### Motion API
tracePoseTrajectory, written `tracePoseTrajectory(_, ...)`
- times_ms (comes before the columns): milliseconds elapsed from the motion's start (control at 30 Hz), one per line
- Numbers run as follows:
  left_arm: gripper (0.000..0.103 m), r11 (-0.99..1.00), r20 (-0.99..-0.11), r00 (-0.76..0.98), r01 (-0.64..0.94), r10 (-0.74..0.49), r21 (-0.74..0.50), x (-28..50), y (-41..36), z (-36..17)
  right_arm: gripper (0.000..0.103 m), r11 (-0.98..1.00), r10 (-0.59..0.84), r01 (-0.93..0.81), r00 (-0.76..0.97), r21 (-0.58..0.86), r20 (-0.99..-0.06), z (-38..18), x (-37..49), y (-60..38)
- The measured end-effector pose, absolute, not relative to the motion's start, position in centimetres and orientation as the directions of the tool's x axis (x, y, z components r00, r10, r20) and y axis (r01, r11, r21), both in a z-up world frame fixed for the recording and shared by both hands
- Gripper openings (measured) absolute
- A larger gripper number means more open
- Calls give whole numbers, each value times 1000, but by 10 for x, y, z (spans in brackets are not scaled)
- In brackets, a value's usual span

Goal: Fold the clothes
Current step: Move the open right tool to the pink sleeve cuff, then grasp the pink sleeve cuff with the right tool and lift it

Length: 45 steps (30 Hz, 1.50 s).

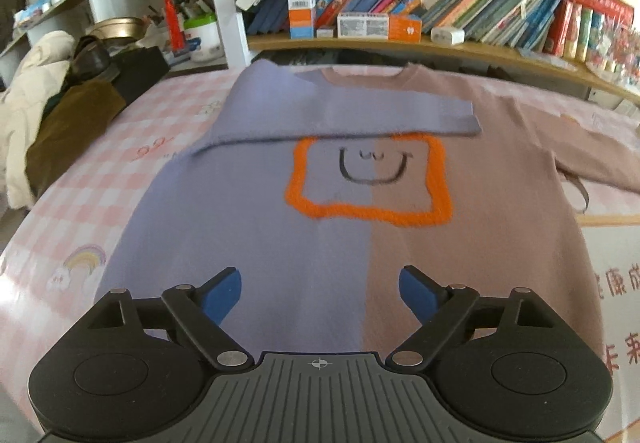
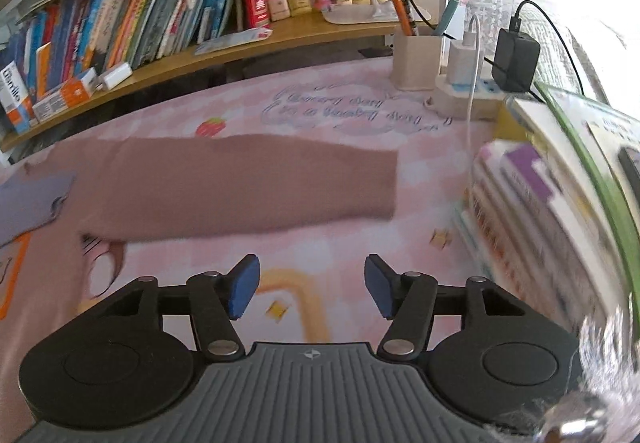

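Hovered released over the sweater [image 1: 280, 243] (purple sleeve [image 1: 320, 115] folded across): left gripper [image 1: 320, 297], right gripper [image 2: 311, 285], both empty.

The left wrist view looks from low over the hem of the flat purple-and-brown knitted sweater [image 1: 320, 179] toward the wooden bookshelf [image 1: 400, 43], close above the cloth. The right wrist view faces the same shelf [image 2: 240, 47] from further right, near the pink checked cover [image 2: 320, 243]. Both share the sweater's outstretched brown sleeve [image 2: 248, 183] and the books
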<state>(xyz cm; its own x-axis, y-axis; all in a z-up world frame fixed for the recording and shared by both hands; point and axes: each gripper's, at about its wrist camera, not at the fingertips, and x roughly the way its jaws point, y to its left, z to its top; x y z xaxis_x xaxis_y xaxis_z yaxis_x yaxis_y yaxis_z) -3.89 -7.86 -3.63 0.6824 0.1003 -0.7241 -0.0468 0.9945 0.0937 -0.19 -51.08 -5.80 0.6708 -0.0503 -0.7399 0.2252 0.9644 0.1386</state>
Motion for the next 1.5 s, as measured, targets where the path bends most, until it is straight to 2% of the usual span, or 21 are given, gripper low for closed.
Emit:
tracePoseTrajectory(233, 92, 980, -735, 648, -136, 200, 147, -56, -90, -35, 59, 961, -33, 228, 663, 159, -748, -68, 28, -542)
tracePoseTrajectory(400, 92, 971, -733, 638, -175, 238, 163, -65, -93, -33, 58, 947, -5, 248, 643, 202, -765, -78, 45, -553)
tracePoseTrajectory(667, 92, 960, -736, 619, -215, 275, 179, -70, -93, -32, 57, 913, 37, 280, 669, 298, -742, -82, 54, -563)
tracePoseTrajectory(933, 93, 962, -737, 620, -193, 271, 191, -68, -98, -32, 56, 847, 217, 228, 677, 480, -703, -83, 61, -550)
tracePoseTrajectory(1067, 93, 962, -734, 623, -181, 271, 203, -67, -100, -31, 56, 832, 245, 220, 678, 510, -693, -83, 63, -543)
tracePoseTrajectory(1267, 93, 961, -731, 623, -179, 277, 211, -67, -97, -29, 45, 856, 134, 278, 696, 436, -705, -79, 64, -557)
tracePoseTrajectory(1367, 93, 961, -734, 619, -183, 278, 209, -68, -94, -30, 29, 857, 100, 311, 681, 410, -725, -81, 66, -566)
tracePoseTrajectory(1433, 93, 961, -736, 618, -185, 276, 205, -68, -92, -30, 23, 853, 89, 327, 676, 406, -732, -81, 66, -569)
tracePoseTrajectory(1500, 93, 963, -738, 618, -184, 271, 199, -68, -90, -31, 10, 851, 83, 337, 671, 403, -737, -83, 67, -569)
